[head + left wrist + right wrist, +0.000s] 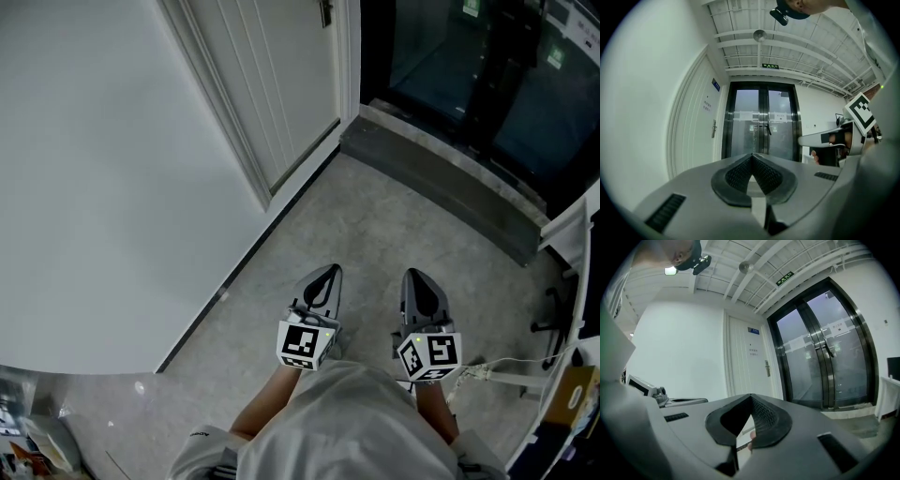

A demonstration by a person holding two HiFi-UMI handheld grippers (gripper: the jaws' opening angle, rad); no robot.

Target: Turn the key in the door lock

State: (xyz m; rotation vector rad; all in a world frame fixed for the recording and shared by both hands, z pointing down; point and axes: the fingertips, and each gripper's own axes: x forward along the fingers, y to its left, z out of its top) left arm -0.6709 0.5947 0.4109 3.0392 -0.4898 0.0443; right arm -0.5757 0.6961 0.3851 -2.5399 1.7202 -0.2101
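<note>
Right gripper view: lock plate (767, 368) upright on door (743, 357); left claw (752, 156) and right claw (751, 397) closed.

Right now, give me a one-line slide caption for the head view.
Left gripper and right gripper, fingers closed, held over the grey floor short of the white door.

We are looking at a plain white wall (103, 187) meeting a speckled grey floor (375, 234), with dark glass double doors (761, 122) ahead (a green sign (770, 66) glowing above them) under a beamed white ceiling (811, 47).
</note>
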